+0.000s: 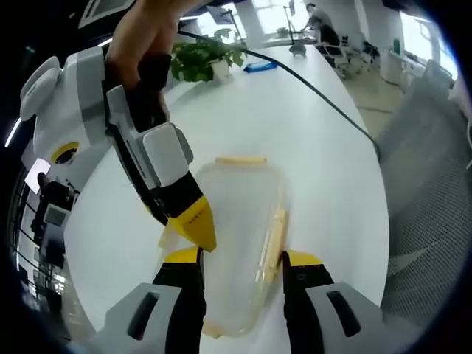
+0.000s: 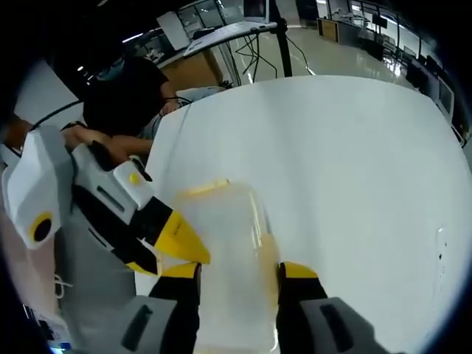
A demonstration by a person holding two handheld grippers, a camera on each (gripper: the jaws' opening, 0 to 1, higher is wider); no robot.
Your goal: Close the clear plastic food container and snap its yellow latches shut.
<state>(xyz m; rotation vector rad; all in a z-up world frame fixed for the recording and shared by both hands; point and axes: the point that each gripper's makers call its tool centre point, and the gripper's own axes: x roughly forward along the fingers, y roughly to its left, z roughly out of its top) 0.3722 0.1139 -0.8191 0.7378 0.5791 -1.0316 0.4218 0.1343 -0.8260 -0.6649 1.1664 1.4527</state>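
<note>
Though no writing reads, clear container [image 1: 240,243], yellow latches [image 1: 240,159], white table [image 1: 310,147].

Clear container [image 1: 240,243], yellow latches [image 1: 241,159], white table [image 1: 295,133]

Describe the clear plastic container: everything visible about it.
The container is a clear, slightly cloudy plastic box with rounded corners, its lid on top, lying flat on the white table. Pale yellow latches sit along its edges: one at the far end, one on a long side. The left gripper straddles its near end with spread fingers. The right gripper points its yellow tip down at the container's other long edge; whether they touch is unclear.
</note>
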